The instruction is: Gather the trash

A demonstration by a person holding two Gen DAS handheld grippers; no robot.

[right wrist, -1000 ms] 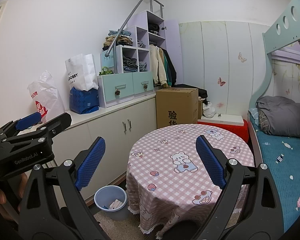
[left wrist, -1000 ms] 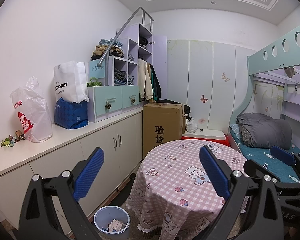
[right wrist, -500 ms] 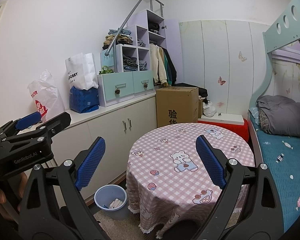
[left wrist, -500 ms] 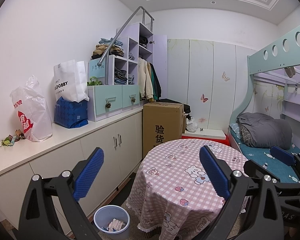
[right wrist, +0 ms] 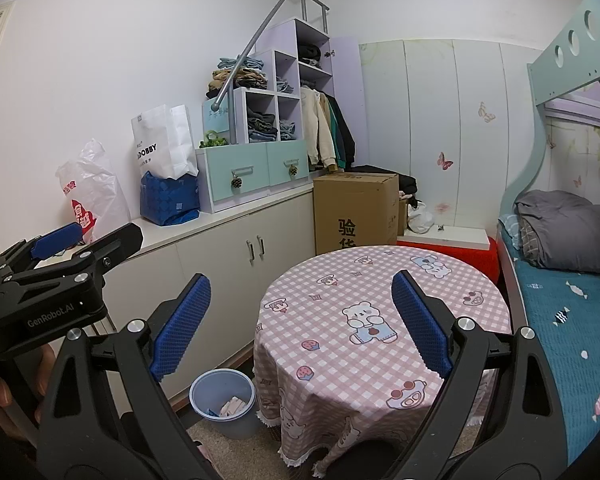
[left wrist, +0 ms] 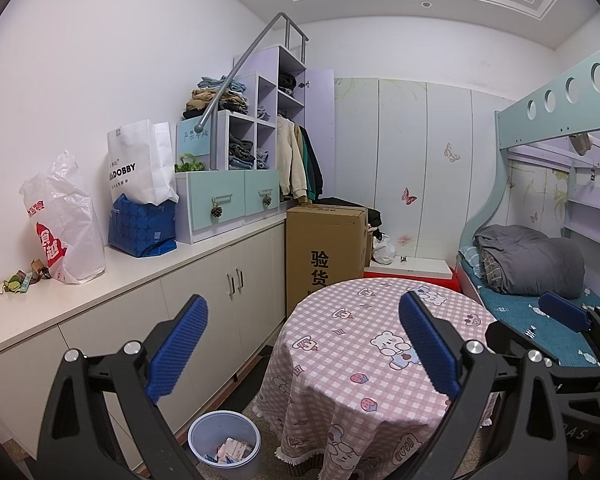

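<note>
On the counter, wrappers [left wrist: 18, 280] show only leftward; both tongs [left wrist: 302, 346] [right wrist: 300, 322] gape empty.

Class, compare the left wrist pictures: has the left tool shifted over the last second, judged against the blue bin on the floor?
No. The left tool frames the blue bin and cardboard box just as it did before.

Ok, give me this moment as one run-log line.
phase: scanning | left gripper: open, empty | right gripper: open, empty | scraps on counter | bin beside table
</note>
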